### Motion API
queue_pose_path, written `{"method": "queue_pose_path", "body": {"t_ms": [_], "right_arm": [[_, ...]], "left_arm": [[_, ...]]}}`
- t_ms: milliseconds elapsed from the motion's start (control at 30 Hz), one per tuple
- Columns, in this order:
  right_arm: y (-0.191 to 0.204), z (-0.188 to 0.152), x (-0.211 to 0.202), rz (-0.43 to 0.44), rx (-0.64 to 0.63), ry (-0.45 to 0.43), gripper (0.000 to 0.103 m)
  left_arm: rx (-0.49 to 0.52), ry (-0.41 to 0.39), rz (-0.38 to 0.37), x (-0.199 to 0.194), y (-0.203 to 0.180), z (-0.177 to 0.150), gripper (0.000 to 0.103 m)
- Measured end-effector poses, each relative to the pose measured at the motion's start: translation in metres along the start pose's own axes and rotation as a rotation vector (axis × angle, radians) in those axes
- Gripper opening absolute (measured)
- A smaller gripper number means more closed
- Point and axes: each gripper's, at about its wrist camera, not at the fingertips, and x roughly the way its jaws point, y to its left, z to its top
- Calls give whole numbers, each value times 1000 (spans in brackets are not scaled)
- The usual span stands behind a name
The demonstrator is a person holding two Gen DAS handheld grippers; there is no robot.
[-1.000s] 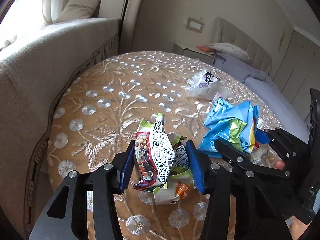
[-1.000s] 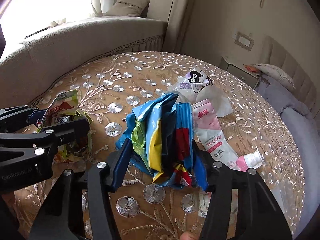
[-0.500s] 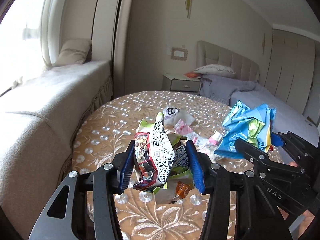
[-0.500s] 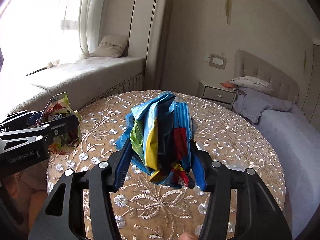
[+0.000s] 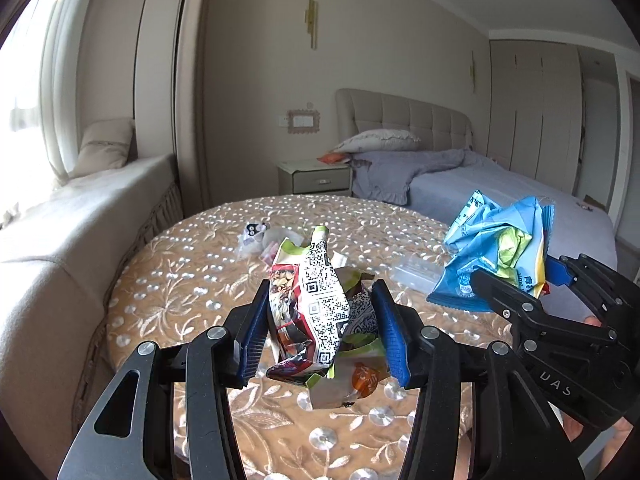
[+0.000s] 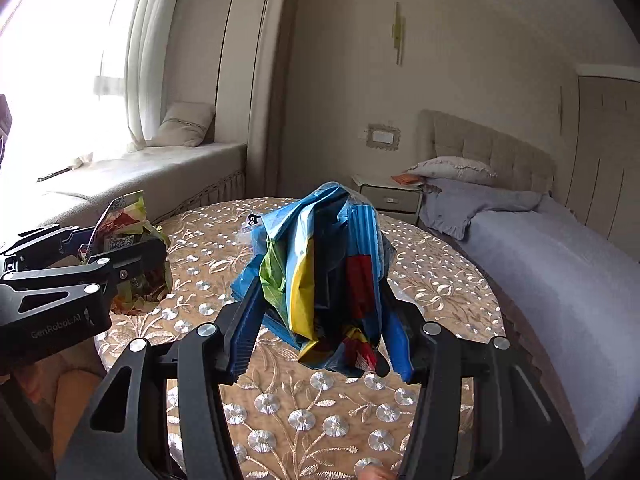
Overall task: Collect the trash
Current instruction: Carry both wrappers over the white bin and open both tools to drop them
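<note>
Wrappers gripped; clear packet (image 5: 414, 271) (left view only) on table (image 5: 192, 280).

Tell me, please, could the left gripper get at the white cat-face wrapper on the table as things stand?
Probably not yet: the left gripper is shut on a crumpled snack bag, so it has no free grip, though the path to the cat-face wrapper looks unobstructed.

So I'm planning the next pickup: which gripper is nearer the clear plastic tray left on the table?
Right. The right gripper, shut on the blue bag, hangs beside the clear plastic tray; the left gripper, shut on the nut wrapper, is farther.
</note>
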Motion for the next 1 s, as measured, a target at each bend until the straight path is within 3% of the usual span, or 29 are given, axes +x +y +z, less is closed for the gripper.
{"method": "queue_pose_path", "body": {"t_ms": [567, 1000], "right_arm": [[-88, -59, -59, -234, 123, 19, 55], [-147, -123, -82, -403, 232, 129, 55]], "left_arm": [[189, 23, -190, 15, -125, -19, 49], [348, 110, -347, 41, -222, -55, 49]]}}
